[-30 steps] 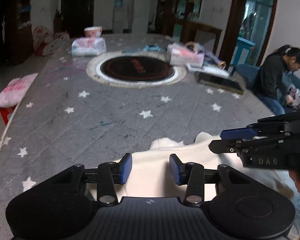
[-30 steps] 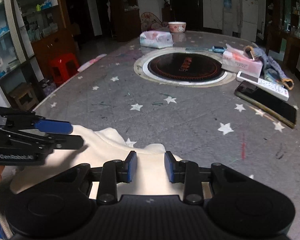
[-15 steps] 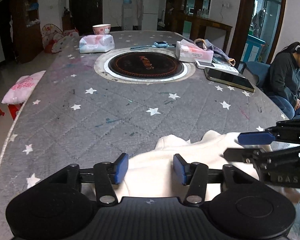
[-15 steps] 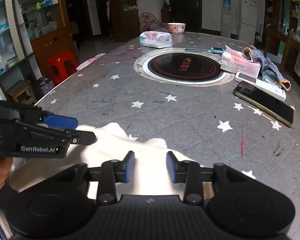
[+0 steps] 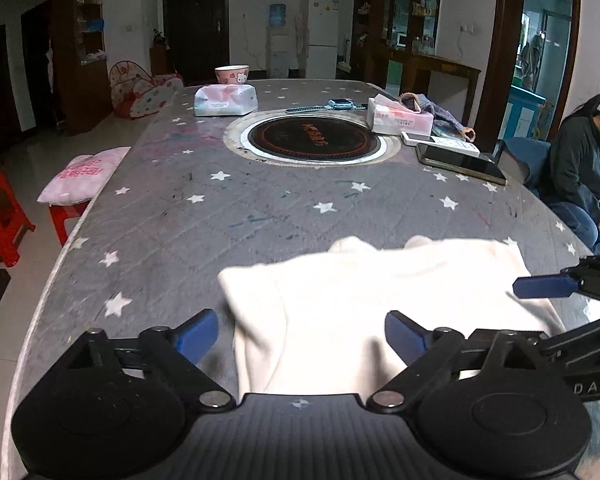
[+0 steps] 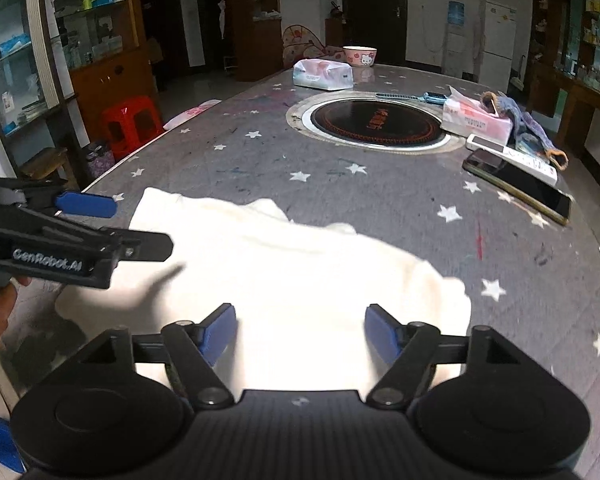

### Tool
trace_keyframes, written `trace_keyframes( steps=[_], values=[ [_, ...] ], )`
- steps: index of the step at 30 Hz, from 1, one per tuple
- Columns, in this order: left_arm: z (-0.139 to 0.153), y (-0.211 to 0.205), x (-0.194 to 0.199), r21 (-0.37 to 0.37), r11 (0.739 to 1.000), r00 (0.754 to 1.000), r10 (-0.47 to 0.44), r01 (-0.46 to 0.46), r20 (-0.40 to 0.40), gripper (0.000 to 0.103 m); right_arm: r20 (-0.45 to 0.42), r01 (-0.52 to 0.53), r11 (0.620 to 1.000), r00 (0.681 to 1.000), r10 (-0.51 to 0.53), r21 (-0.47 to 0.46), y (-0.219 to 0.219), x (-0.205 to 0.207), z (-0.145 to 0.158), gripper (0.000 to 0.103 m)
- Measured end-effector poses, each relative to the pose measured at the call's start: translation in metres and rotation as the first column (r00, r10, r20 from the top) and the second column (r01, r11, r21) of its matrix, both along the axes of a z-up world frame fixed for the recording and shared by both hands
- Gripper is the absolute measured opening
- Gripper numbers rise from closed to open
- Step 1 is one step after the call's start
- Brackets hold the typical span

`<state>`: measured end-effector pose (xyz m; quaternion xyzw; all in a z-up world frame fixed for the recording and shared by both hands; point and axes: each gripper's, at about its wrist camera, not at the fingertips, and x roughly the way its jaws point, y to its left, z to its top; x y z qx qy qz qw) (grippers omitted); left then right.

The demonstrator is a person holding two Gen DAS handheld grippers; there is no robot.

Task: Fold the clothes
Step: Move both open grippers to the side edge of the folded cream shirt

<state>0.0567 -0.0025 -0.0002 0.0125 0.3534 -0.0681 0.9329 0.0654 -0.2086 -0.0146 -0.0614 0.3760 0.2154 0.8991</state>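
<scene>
Starry table [image 5: 260,208], overexposed garment [image 6: 300,280], folds unreadable

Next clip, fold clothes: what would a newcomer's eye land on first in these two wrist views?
The cream garment glares bright at the near end of the grey star-print table, spread under both grippers. The left gripper and right gripper hang over it with jaws wide apart, holding nothing. Beyond, a round black hotplate sits in the table's middle.

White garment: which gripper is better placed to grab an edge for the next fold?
Probably left. The left gripper, open, has the white garment's left edge between its fingers; the right gripper, also open, faces the garment's middle.
</scene>
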Motion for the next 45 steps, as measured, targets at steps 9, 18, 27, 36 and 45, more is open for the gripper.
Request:
trace_keyframes(
  steps=[9, 18, 27, 36, 45],
  values=[
    [0.005, -0.001, -0.029, 0.006, 1.000, 0.999, 0.002, -0.002, 0.046, 0.103, 0.017, 0.028, 1.000, 0.999, -0.028, 0.000, -0.002, -0.024, -0.001, 0.088],
    [0.005, 0.008, -0.045, 0.003, 0.998, 0.996, 0.061, -0.061, 0.063, 0.103, 0.028, 0.004, 1.000, 1.000, -0.004, 0.001, 0.005, -0.041, 0.001, 0.091],
    [0.002, 0.046, -0.044, -0.046, 0.985, 0.986, 0.165, -0.164, 0.011, 0.103, 0.043, -0.109, 0.993, 0.993, 0.111, -0.041, 0.033, -0.052, 0.004, 0.091],
    [0.000, 0.043, -0.051, -0.010, 0.986, 0.986, 0.167, -0.167, 0.001, 0.103, 0.042, -0.210, 0.976, 0.976, 0.213, -0.064, 0.065, -0.057, 0.003, 0.091],
    [-0.003, 0.032, -0.054, 0.025, 0.988, 0.988, 0.153, -0.152, -0.031, 0.103, 0.048, -0.249, 0.964, 0.966, 0.254, -0.093, 0.071, -0.065, 0.002, 0.091]
  ],
)
